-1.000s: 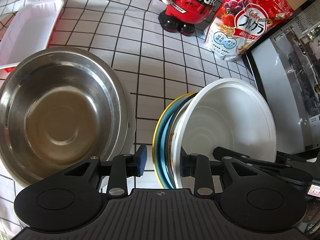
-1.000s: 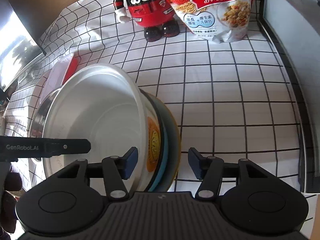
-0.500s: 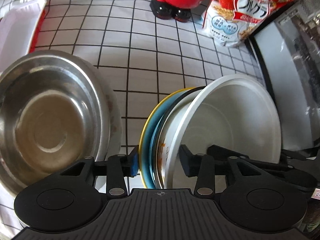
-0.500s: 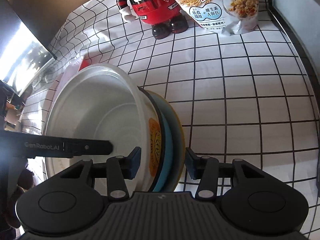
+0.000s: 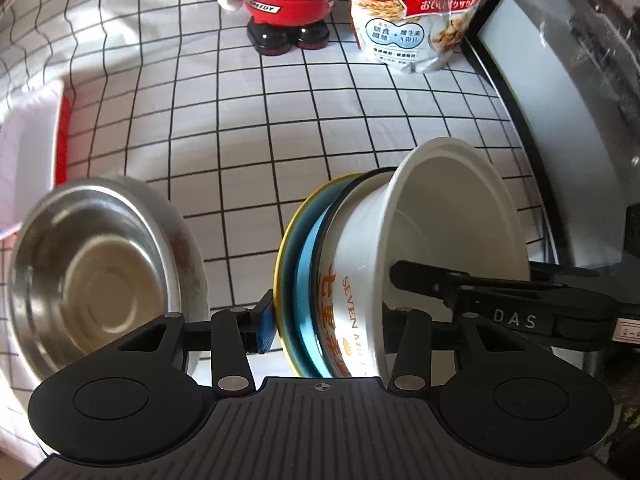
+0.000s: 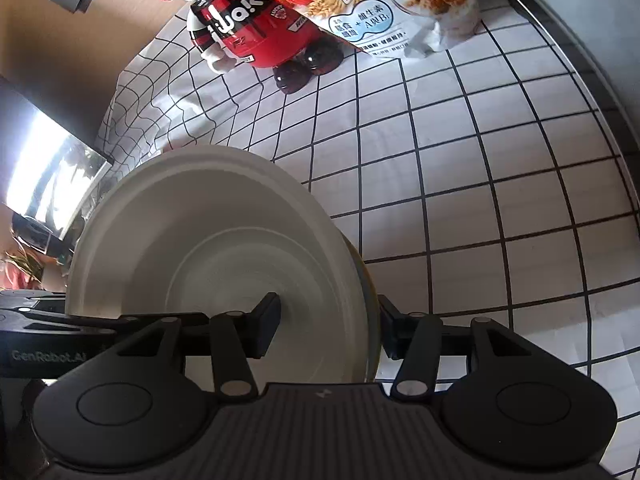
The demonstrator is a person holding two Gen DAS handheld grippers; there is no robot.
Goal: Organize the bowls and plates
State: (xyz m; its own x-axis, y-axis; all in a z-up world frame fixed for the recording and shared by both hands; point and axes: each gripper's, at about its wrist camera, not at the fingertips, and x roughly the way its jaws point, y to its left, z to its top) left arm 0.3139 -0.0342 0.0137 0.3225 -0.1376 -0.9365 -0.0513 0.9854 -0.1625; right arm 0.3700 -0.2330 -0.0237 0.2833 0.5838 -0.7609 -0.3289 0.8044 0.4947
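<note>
"Left gripper [image 5: 330,316], yours: what does it have?"

"Its jaws straddle a stack [image 5: 320,240] standing on edge: a round yellow plate [image 5: 286,248], a light-blue plate [image 5: 306,256] and a white paper bowl with orange print [image 5: 448,216] nested against them, mouth to your right. These jaws have just been opening. Your blue pad [image 5: 266,320] touches the yellow plate's back. The other finger is hidden behind the bowl's rim, so a grip there cannot be told."

"And the right gripper [image 6: 328,316]?"

"Clamped across the same stack. One of your fingers [image 6: 270,312] lies on the white bowl's inner floor [image 6: 224,232], the other behind the yellow rim [image 6: 370,280]. Its jaws have also just been opening, with the stack between them."

"Where does the stack stand?"

"Over the white cloth with a black grid [image 5: 280,120] — just right of a round stainless-steel bowl [image 5: 92,276] lying mouth-up, and apart from it. Farther back stand a red figurine [image 5: 288,0] and a cereal bag [image 5: 420,20]. At the left edge is a white tray with a red rim [image 5: 24,152]."
</note>
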